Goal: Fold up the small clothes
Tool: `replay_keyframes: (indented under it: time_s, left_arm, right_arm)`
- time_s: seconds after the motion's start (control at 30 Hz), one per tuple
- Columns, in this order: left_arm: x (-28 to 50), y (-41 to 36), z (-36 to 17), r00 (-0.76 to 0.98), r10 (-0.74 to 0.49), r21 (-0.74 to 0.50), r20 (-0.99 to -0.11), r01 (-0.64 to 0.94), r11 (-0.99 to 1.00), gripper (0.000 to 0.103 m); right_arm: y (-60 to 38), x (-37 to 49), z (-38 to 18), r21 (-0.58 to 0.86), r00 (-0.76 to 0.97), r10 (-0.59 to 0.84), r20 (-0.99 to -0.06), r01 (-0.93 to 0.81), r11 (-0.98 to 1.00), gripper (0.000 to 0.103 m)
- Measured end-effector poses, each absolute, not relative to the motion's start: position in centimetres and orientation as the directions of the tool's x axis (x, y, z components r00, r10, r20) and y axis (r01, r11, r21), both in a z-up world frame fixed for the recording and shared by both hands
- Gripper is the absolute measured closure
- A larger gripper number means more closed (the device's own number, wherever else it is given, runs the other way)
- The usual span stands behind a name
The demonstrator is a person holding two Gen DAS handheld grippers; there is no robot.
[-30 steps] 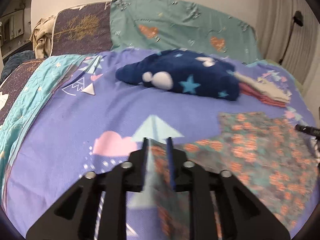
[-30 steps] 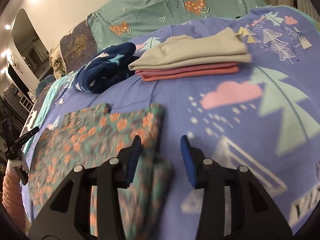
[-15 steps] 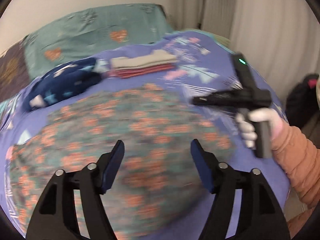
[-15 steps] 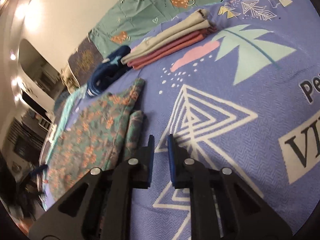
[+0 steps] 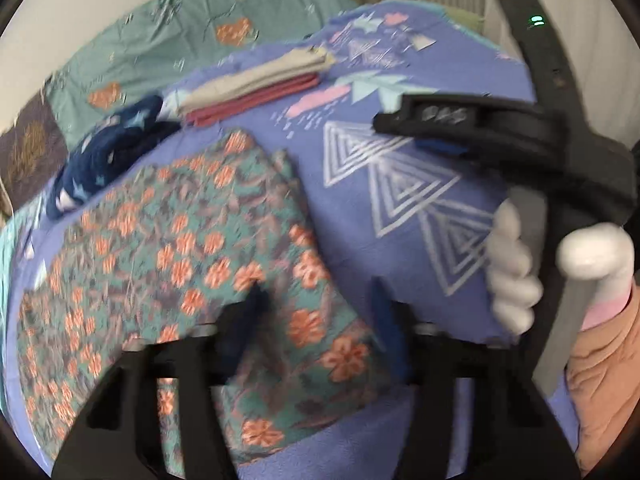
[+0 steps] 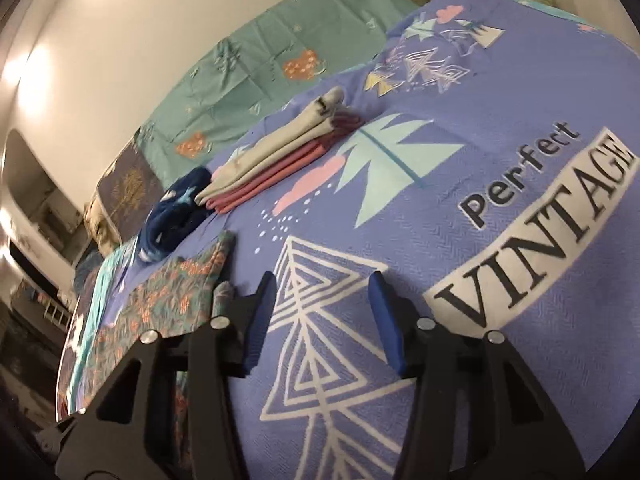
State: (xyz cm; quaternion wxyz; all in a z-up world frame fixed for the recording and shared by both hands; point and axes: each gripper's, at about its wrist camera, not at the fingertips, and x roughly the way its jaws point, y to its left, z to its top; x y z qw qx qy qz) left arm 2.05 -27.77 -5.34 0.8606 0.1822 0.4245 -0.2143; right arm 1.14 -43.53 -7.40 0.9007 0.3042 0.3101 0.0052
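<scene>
Left wrist view: The teal cloth garment with orange flower print (image 5: 180,264) lies spread flat on the purple printed bedspread (image 5: 360,208), filling the near left of the scene. It is judged light, limp and non-fragile; it will drape and crease when lifted, so take it at a hem or corner, not mid-panel. The near right edge, just under the tool, is the likely hold point. The left gripper (image 5: 316,320) hovers over that edge with its jaws closing; cloth lies beneath and between them, but no pinch is visible. The picture is blurred. The right gripper (image 5: 432,136), held by a white-gloved hand (image 5: 514,276), sits to the right over bare bedspread.

Right wrist view: The right gripper (image 6: 322,320) has its jaws opening, with only bedspread (image 6: 480,128) between them; the garment (image 6: 168,300) lies just to its left. Farther off rest a folded beige-and-pink stack of clothes (image 6: 276,160) and a crumpled navy star-print fleece (image 6: 176,212). A teal patterned pillow (image 6: 256,80) meets a plain wall at the far side.
</scene>
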Motion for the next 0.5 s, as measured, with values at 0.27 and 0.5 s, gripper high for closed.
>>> replay_keyframes:
  time_s: [0.27, 0.5]
  left_arm:
    - [1.2, -25.0, -4.3, 0.498, -0.253, 0.047, -0.829, 0.513, 0.857, 0.066]
    - [1.3, -25.1, -5.2, 0.457, -0.27, 0.023, -0.848, 0.539, 0.842, 0.066]
  right_arm:
    - [-41.4, 2.7, -7.6, 0.621, 0.729, 0.444, -0.521, -0.032, 0.783, 0.042]
    - [-40.4, 3.8, -8.2, 0.688, 0.653, 0.553, -0.518, -0.067, 0.723, 0.072]
